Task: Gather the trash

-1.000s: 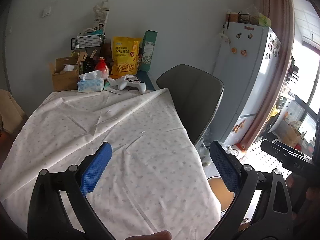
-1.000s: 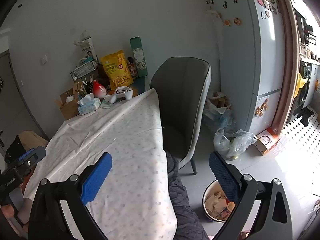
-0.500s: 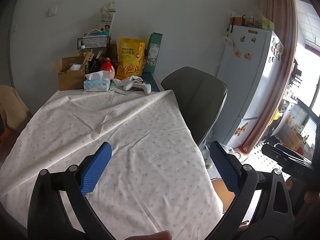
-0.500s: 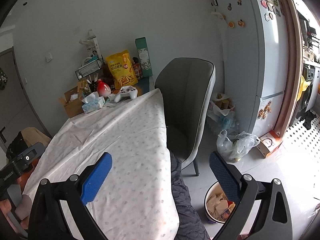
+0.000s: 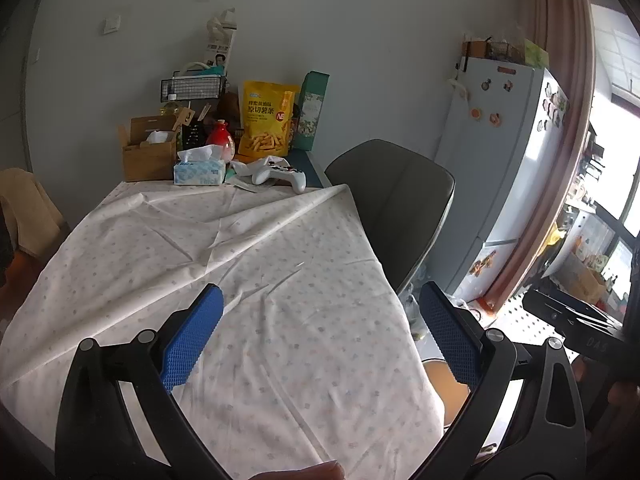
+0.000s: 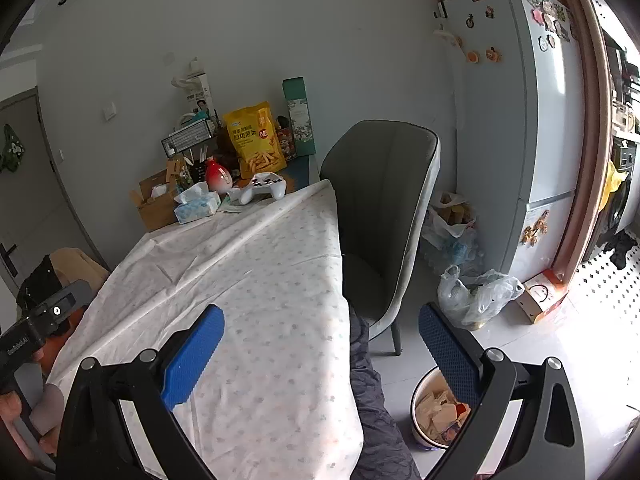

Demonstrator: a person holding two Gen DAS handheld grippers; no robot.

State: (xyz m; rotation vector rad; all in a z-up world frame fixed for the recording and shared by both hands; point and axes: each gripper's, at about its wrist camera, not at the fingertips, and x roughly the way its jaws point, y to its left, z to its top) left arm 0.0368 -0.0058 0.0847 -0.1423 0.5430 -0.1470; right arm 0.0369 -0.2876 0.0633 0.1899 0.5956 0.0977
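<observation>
My left gripper (image 5: pixel 320 336) is open and holds nothing; it hovers over the near part of the white dotted tablecloth (image 5: pixel 256 264). My right gripper (image 6: pixel 320 344) is also open and holds nothing, over the table's right edge. On the floor to the right of the table stands a round waste bin (image 6: pixel 424 390) with crumpled paper in it; in the left wrist view only a slice of the bin (image 5: pixel 444 384) shows. At the far end, a flat wrapper (image 5: pixel 246 187) and a crumpled white scrap (image 5: pixel 240 167) lie beside a white game controller (image 5: pixel 280 176).
A tissue box (image 5: pixel 199 172), cardboard box (image 5: pixel 148 156), red bottle (image 5: pixel 220 140) and yellow snack bag (image 5: pixel 266 120) crowd the table's far end. A grey chair (image 6: pixel 384 208) stands at the right side. A filled plastic bag (image 6: pixel 476 296) and a fridge (image 6: pixel 532 120) stand beyond it.
Both views have drifted slightly, so the things at the far end sit a little further right in frame. Both grippers stay open, and nothing was picked up or let go.
</observation>
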